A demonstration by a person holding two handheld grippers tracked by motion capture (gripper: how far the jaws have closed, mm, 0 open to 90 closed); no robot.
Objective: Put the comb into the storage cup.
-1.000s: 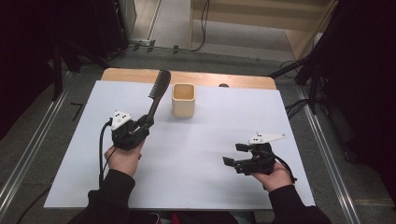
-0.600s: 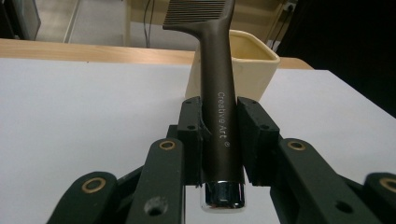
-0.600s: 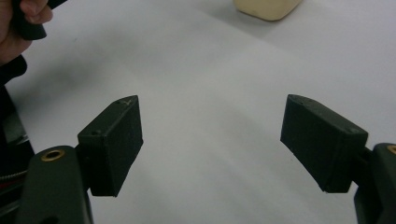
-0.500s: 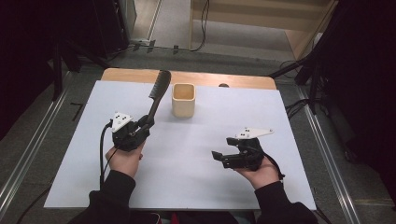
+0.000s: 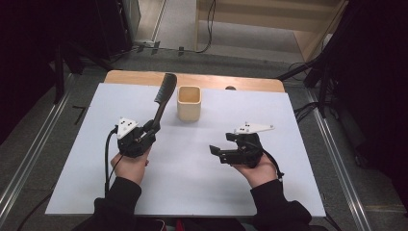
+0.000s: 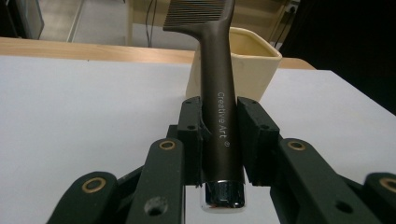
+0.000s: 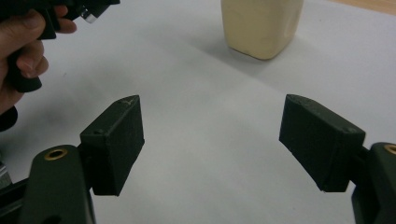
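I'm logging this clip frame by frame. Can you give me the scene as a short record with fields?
left tool: shut on the comb handle, teeth end raised toward the cup
right tool: open, nothing between its jaws
cup: cream, square, upright on the white table
comb position: left of the cup, not inside it

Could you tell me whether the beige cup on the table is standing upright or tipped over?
Upright. The beige cup stands on its base on the white table, its square mouth facing up in the high view.
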